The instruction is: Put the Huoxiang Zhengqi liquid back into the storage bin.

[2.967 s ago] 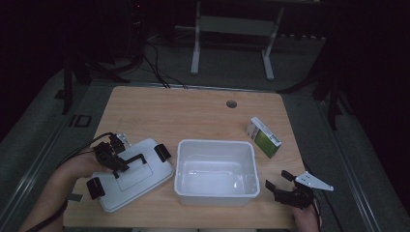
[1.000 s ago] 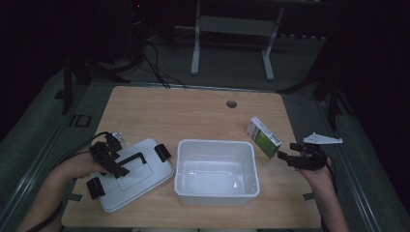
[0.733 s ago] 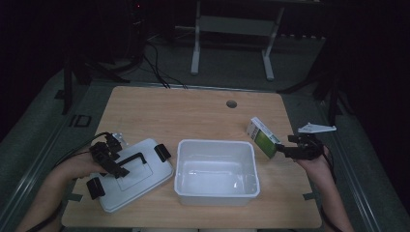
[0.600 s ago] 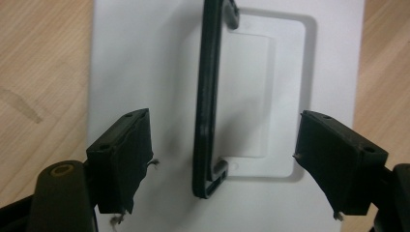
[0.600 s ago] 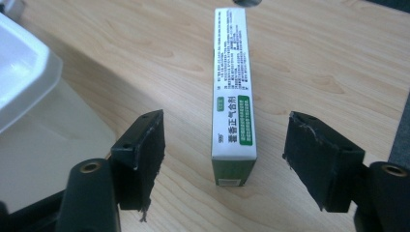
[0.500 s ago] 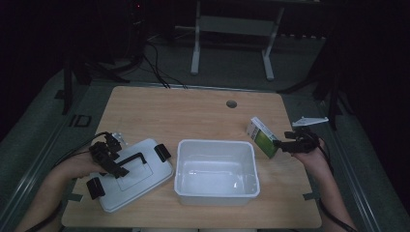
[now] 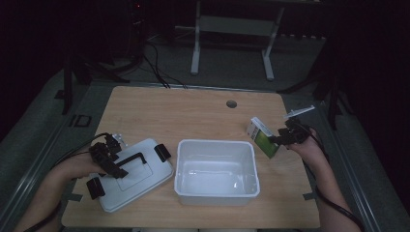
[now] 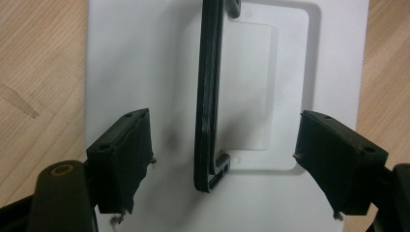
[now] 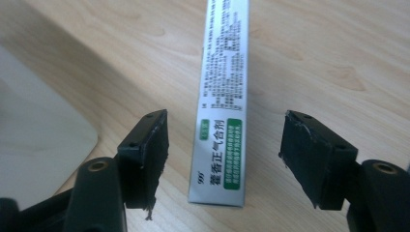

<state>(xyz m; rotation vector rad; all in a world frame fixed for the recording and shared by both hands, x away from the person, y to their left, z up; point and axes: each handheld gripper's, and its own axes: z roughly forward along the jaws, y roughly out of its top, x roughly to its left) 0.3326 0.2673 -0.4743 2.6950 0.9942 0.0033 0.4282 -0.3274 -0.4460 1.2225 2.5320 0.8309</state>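
One box (image 7: pixel 261 137), green and silver, lies on the worktop (image 7: pixel 193 113) near the right edge, just beside the far right corner of the single white tub (image 7: pixel 216 171), with bare wood behind it. Its long axis runs from the tub's corner toward the worktop's far side. The right hand-held gripper (image 7: pixel 282 138) straddles the box's near end; its jaws have just been closing, yet in the right gripper view both pads (image 9: pixel 147 152) stand clear of the box (image 9: pixel 222 116). One white lid (image 7: pixel 133 174) lies left of the tub, reaching the front edge. The left hand-held gripper (image 7: pixel 110 162) hangs open over the lid's black handle (image 8: pixel 209 96), pads apart from it.
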